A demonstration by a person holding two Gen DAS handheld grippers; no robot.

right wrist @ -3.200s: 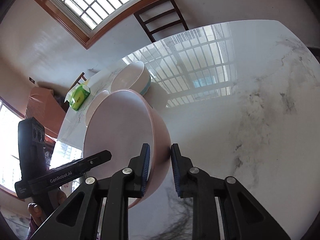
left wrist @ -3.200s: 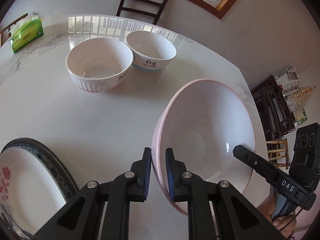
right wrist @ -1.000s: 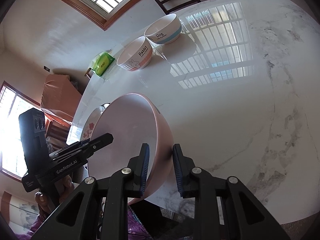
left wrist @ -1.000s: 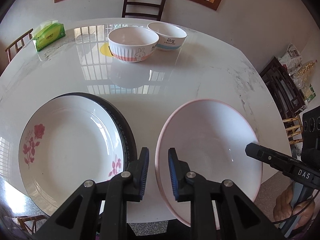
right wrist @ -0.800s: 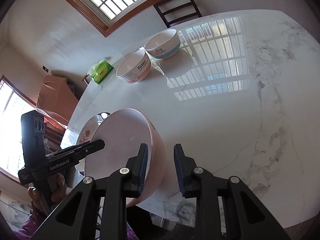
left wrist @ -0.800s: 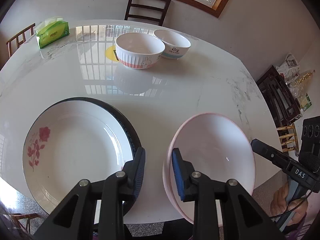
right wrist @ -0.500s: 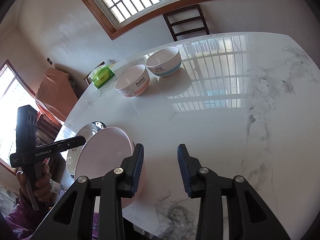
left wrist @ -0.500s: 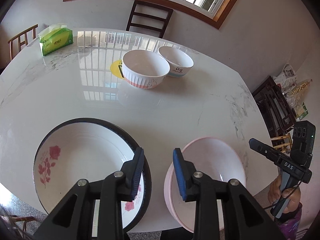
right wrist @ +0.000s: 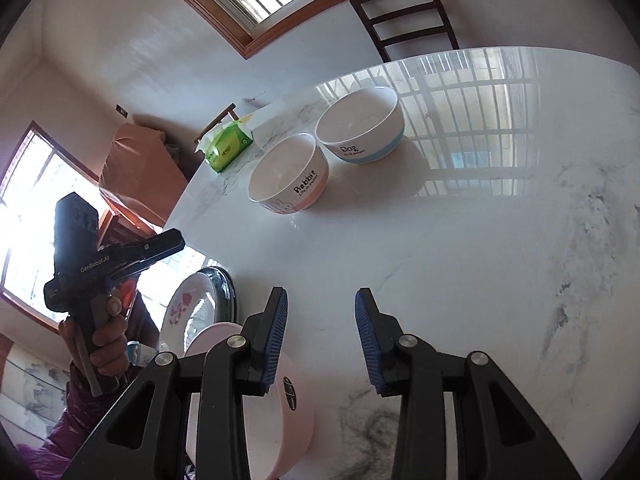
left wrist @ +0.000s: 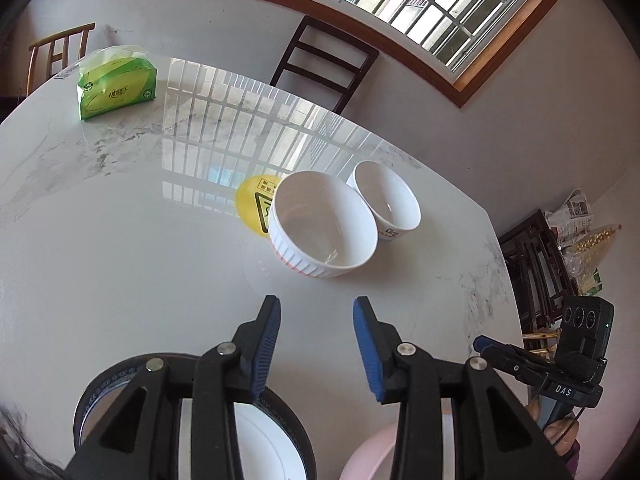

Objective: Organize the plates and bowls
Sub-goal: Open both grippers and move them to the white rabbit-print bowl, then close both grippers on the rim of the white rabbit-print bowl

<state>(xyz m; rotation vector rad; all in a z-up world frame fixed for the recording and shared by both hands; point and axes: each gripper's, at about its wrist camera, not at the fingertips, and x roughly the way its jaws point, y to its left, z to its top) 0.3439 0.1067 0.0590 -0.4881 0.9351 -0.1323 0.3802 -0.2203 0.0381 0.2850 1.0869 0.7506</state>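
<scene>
The pink bowl (right wrist: 280, 412) rests on the marble table (right wrist: 440, 240) near its front edge, below my open, empty right gripper (right wrist: 321, 340). A sliver of the pink bowl (left wrist: 368, 456) shows in the left wrist view. The white flower plate on a dark-rimmed plate (right wrist: 192, 312) lies to its left; the dark-rimmed plate (left wrist: 288, 424) lies under my open, empty left gripper (left wrist: 316, 344). Farther back stand the ribbed "Rabbit" bowl (left wrist: 324, 236) (right wrist: 288, 180) and the blue-banded "Dog" bowl (left wrist: 386, 200) (right wrist: 360, 124), side by side.
A green tissue pack (left wrist: 116, 84) lies at the table's far left. A yellow round sticker (left wrist: 254, 200) lies beside the Rabbit bowl. A dark chair (left wrist: 324, 64) stands behind the table. A dark wooden rack with bags (left wrist: 560, 256) stands to the right.
Both grippers let go of the pink bowl, which now sits on the table beside the plates. Both opened wide and pulled back and up.
</scene>
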